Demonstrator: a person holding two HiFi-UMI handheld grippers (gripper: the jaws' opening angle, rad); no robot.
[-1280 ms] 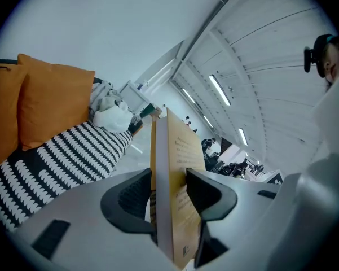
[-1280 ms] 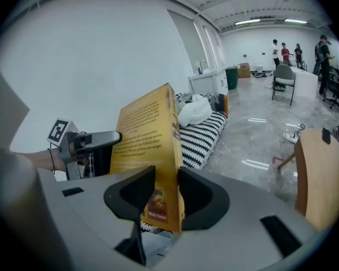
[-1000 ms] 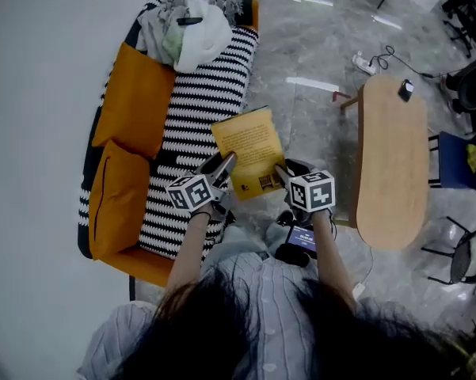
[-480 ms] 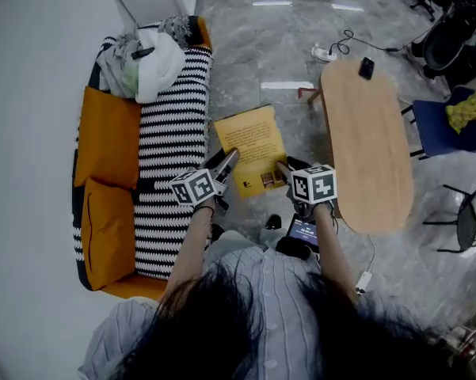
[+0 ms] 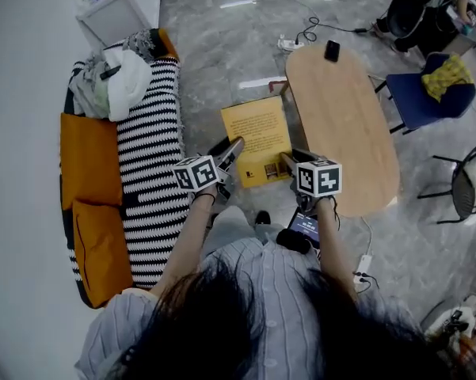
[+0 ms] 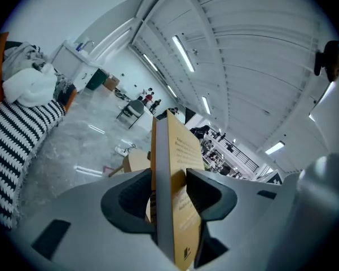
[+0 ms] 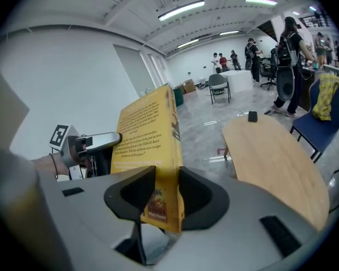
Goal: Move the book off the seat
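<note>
The yellow book (image 5: 257,138) hangs in the air over the grey floor, between the striped sofa seat (image 5: 149,145) and the wooden table (image 5: 344,125). My left gripper (image 5: 231,153) is shut on the book's near left edge, and its jaws pinch the book's (image 6: 177,168) edge in the left gripper view. My right gripper (image 5: 287,161) is shut on the near right corner, where the book (image 7: 149,151) sits between its jaws in the right gripper view. No part of the book rests on the seat.
Orange cushions (image 5: 87,161) line the sofa's back; a heap of clothes (image 5: 111,85) lies at its far end, by a white cabinet (image 5: 123,6). A dark phone (image 5: 332,51) lies on the table. A blue chair (image 5: 420,93) and people stand beyond.
The book, held in both grippers, has moved right, away from the sofa and over the floor toward the table. The head view has swung right.
</note>
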